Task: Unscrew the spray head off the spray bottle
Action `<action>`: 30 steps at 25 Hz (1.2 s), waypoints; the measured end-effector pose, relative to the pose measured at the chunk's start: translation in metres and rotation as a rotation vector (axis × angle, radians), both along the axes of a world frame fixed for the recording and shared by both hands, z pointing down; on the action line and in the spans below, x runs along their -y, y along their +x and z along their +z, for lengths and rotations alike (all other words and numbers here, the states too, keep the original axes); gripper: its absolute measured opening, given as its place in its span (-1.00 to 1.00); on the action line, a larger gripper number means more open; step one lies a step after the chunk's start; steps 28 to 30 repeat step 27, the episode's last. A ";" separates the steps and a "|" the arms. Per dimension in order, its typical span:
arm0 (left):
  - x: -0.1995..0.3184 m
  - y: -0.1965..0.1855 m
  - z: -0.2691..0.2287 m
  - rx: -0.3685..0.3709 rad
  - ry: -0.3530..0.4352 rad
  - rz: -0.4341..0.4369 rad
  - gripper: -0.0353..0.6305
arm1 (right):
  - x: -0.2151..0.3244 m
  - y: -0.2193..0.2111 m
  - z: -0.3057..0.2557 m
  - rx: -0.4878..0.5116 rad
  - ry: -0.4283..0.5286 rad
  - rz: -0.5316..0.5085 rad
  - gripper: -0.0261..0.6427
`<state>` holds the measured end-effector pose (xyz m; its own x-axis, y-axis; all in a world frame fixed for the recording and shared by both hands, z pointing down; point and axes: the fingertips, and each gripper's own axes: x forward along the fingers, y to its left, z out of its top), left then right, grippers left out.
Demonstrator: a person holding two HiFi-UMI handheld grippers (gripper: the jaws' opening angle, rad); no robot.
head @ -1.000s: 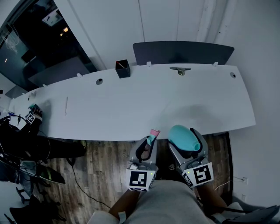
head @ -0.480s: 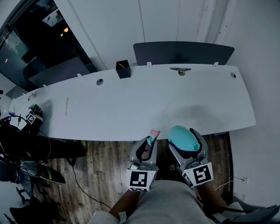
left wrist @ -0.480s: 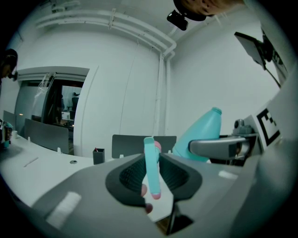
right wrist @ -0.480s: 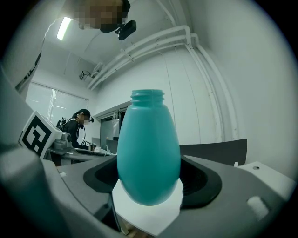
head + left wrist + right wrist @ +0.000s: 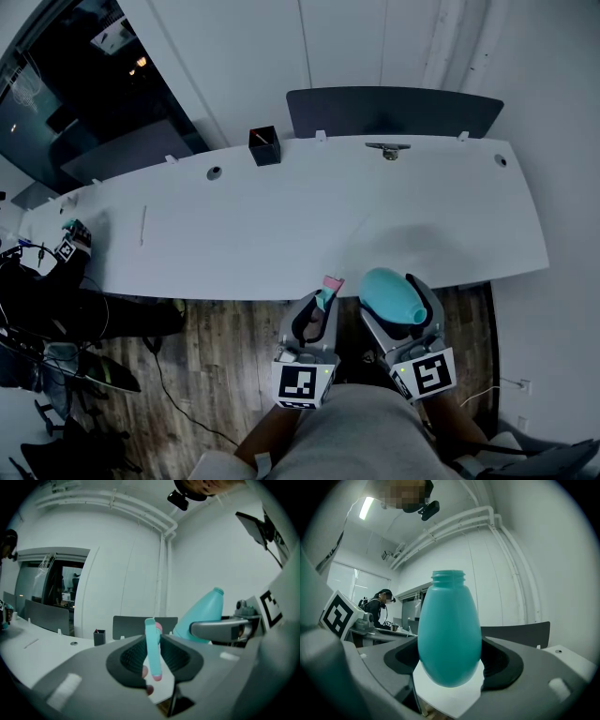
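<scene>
The teal spray bottle (image 5: 387, 292) is gripped round its belly by my right gripper (image 5: 398, 305), which is shut on it. In the right gripper view the bottle (image 5: 449, 630) stands upright with its threaded neck (image 5: 448, 576) bare and no head on it. The spray head (image 5: 328, 289), teal with pink parts, is separate and pinched in my left gripper (image 5: 322, 305). The left gripper view shows the head (image 5: 152, 648) upright between the jaws, with the bottle (image 5: 201, 616) off to the right. Both grippers hover side by side over the floor, short of the table edge.
A long white table (image 5: 281, 234) lies ahead, bearing a black pen cup (image 5: 263, 147) and a small metal fitting (image 5: 386, 150) at its far edge. A dark panel (image 5: 394, 112) stands behind it. Black bags (image 5: 56, 309) and cables sit at left. Another person (image 5: 377, 604) stands in the distance.
</scene>
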<state>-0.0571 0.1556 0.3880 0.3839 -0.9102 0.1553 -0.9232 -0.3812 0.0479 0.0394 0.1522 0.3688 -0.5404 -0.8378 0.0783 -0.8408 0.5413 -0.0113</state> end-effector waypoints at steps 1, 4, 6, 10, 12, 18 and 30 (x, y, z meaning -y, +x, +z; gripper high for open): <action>0.000 0.000 0.000 -0.001 0.001 0.000 -0.64 | 0.000 0.000 0.000 -0.005 0.005 0.002 0.25; 0.000 0.000 -0.001 -0.004 0.002 0.000 -0.64 | -0.001 0.000 -0.003 -0.014 0.032 0.009 0.25; 0.000 0.000 -0.001 0.002 0.001 0.001 -0.64 | -0.001 0.000 -0.003 -0.018 0.029 0.010 0.25; 0.000 0.000 -0.001 0.006 0.002 0.002 -0.64 | -0.001 0.000 -0.002 -0.020 0.022 0.013 0.25; 0.000 0.001 -0.001 0.004 0.005 0.002 -0.64 | 0.000 0.001 -0.003 -0.020 0.035 0.014 0.25; 0.000 0.002 -0.002 0.001 0.008 0.002 -0.64 | 0.000 0.000 -0.003 -0.022 0.036 0.014 0.25; -0.003 0.004 0.000 0.010 0.002 0.003 -0.64 | 0.000 0.001 -0.009 -0.020 0.078 0.008 0.25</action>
